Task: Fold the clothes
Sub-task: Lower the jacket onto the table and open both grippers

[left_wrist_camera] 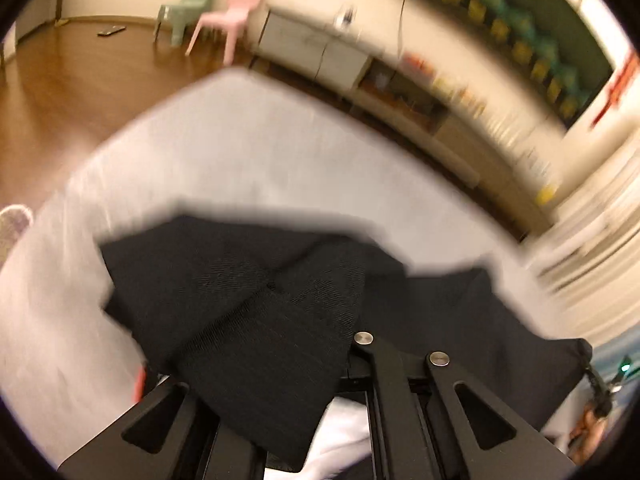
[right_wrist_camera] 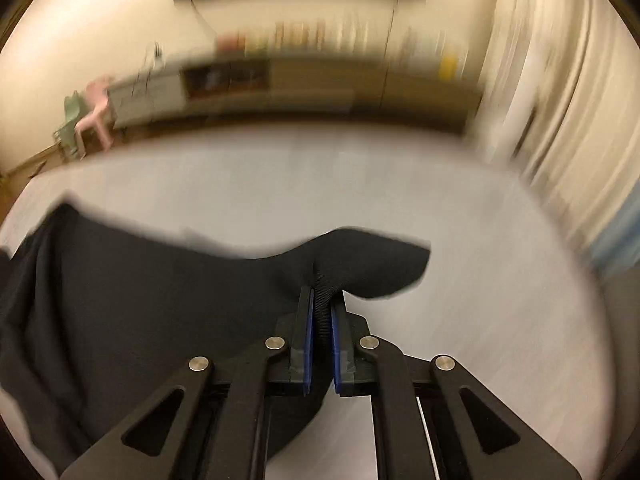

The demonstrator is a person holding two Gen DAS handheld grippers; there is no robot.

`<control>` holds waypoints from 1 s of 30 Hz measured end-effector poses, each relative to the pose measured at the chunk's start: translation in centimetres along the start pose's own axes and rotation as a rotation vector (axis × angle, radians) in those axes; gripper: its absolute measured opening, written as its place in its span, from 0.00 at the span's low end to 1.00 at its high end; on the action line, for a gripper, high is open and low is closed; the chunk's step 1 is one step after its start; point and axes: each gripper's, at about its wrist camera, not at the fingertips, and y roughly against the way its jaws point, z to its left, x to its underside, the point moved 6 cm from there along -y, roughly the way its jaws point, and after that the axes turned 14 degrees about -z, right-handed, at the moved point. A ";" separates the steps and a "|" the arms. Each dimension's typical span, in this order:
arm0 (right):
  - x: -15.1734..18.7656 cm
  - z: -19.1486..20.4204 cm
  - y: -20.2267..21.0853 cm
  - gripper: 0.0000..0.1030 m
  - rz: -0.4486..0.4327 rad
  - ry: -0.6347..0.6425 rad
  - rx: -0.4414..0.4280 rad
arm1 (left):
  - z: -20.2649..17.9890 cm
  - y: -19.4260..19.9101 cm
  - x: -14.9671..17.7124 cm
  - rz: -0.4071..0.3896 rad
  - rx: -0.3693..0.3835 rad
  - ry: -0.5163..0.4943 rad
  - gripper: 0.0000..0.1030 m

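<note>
Right tongs [right_wrist_camera: 321,308] pinch black garment [right_wrist_camera: 140,300] above white surface [right_wrist_camera: 480,280].

Black garment [right_wrist_camera: 140,300] showing a fine woven texture, lying on pale grey bed [right_wrist_camera: 400,208]. Gripper [right_wrist_camera: 320,312] showing black with blue pads [right_wrist_camera: 308,336]. Pink chair [left_wrist_camera: 228,20] and green chair [left_wrist_camera: 184,8] standing on brown floor [left_wrist_camera: 80,80].

— What is carrying everything?
— A pale grey table [right_wrist_camera: 400,184] is spreading across both views.
— And what is lying on it?
— A black garment [right_wrist_camera: 140,300] is lying across its near part, rumpled and partly lifted.
</note>
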 end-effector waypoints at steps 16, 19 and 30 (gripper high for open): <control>7.6 -10.4 -0.8 0.38 0.256 -0.431 0.024 | 1.6 -1.1 0.7 0.059 -0.048 -0.027 0.54; 10.4 -9.2 3.5 0.46 0.319 -0.488 -0.048 | 1.9 3.0 1.5 0.050 -0.033 -0.045 0.68; 16.5 -4.9 20.8 0.82 0.305 -0.596 -0.193 | 4.5 10.8 10.4 0.133 -0.111 -0.147 0.73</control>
